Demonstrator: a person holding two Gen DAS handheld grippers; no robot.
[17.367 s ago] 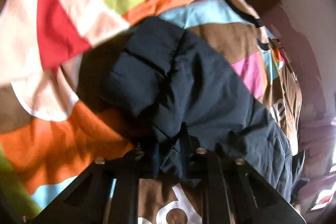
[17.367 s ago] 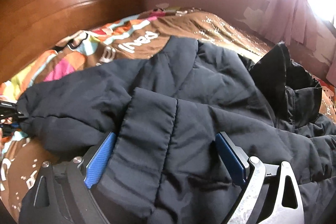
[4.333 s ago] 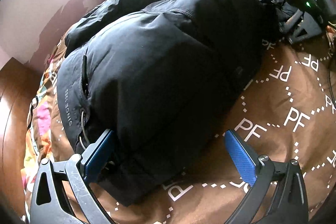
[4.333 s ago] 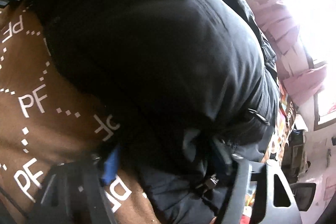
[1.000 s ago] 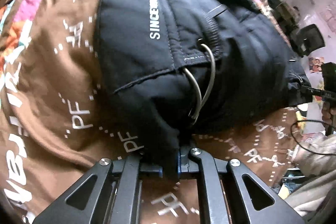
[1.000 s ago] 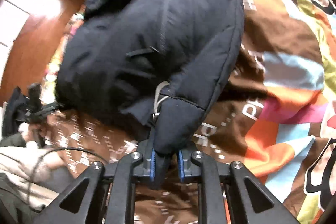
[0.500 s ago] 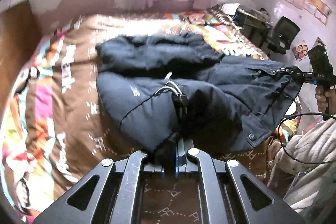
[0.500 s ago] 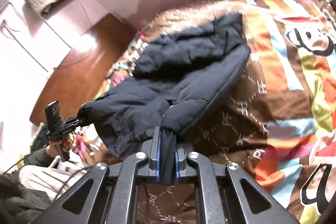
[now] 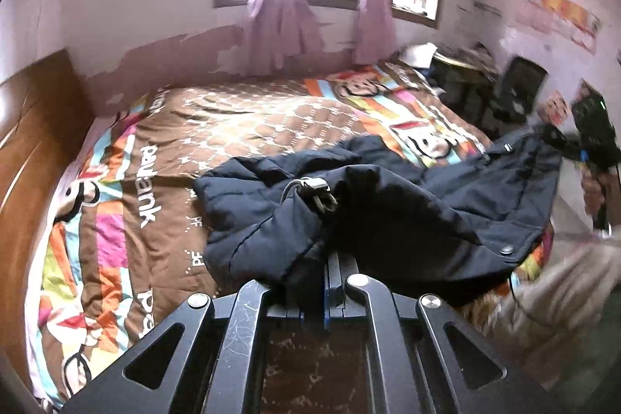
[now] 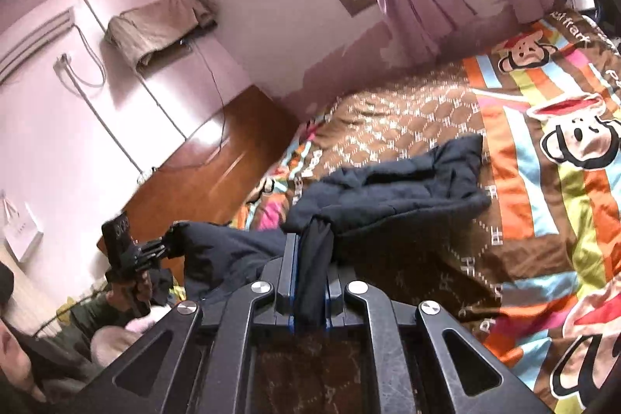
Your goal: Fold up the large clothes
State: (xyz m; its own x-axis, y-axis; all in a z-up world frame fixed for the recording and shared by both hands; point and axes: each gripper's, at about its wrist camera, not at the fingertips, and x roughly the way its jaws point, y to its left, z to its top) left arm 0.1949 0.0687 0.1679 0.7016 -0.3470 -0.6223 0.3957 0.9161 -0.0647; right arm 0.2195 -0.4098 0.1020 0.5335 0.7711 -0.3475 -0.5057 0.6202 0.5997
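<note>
A large dark navy padded jacket (image 9: 388, 204) is lifted at its near edge above the bed; its far part still lies on the patterned bedspread (image 9: 271, 119). My left gripper (image 9: 330, 282) is shut on a fold of the jacket's hem. My right gripper (image 10: 310, 282) is shut on another bunched part of the jacket (image 10: 388, 193). Each gripper shows in the other's view, pinching a jacket corner: the right one at the far right (image 9: 574, 146), the left one at the left (image 10: 163, 247). A drawcord loop and toggle (image 9: 314, 193) lie on top of the jacket.
The bed has a wooden headboard (image 9: 23, 142) on the left. A window with pink curtains (image 9: 287, 22) is on the far wall. A desk and chair (image 9: 520, 84) stand at the right. The person's sleeve (image 9: 551, 297) is at the lower right.
Both grippers have risen and pulled back with the jacket, lifting its near edge off the bed and spreading it between them. The views now take in the whole room.
</note>
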